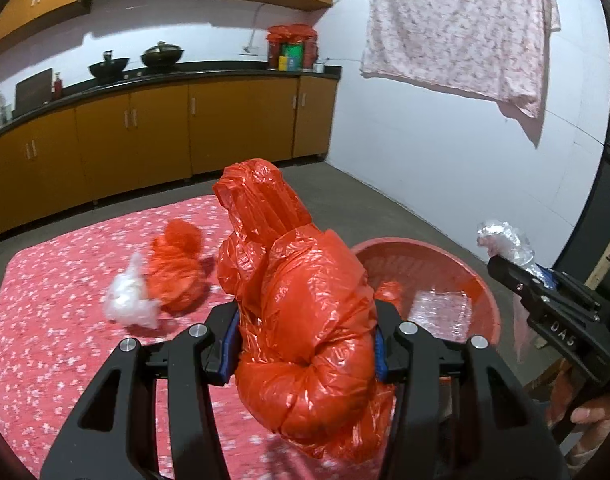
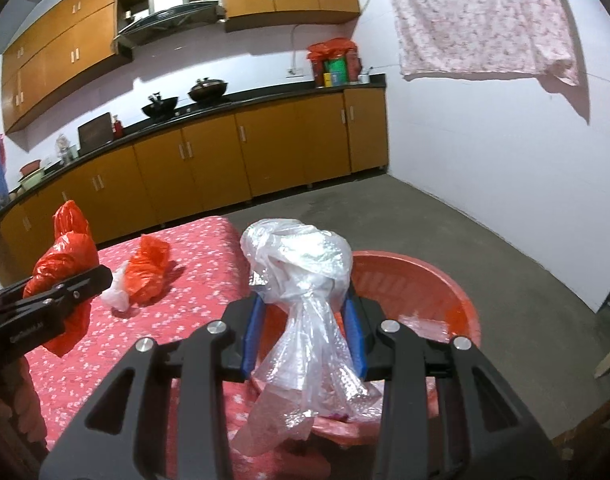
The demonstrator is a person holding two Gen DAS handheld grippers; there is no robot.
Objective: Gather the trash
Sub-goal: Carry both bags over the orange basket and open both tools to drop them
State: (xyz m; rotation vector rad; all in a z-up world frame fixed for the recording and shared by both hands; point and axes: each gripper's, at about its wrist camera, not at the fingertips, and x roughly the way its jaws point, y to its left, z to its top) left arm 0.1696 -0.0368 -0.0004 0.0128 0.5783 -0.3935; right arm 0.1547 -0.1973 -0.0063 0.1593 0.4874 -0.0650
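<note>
My left gripper (image 1: 307,344) is shut on a crumpled red plastic bag (image 1: 301,300), held above the red flowered cloth (image 1: 65,300) beside the red basin (image 1: 465,276). The same red bag (image 2: 61,276) shows at the left of the right wrist view, in the left gripper (image 2: 85,284). My right gripper (image 2: 305,332) is shut on a clear plastic bag (image 2: 305,280), held over the near rim of the red basin (image 2: 425,280). That clear bag (image 1: 505,240) also shows at the right of the left wrist view, in the right gripper (image 1: 521,276). A second red bag (image 1: 177,268) and a white bag (image 1: 131,300) lie on the cloth.
In the basin lie clear plastic (image 1: 441,312) and a bit of red plastic (image 1: 389,292). Orange kitchen cabinets (image 2: 225,160) with a black counter run along the back. A pink flowered cloth (image 2: 481,20) hangs on the white wall. Bare concrete floor (image 2: 425,220) lies past the basin.
</note>
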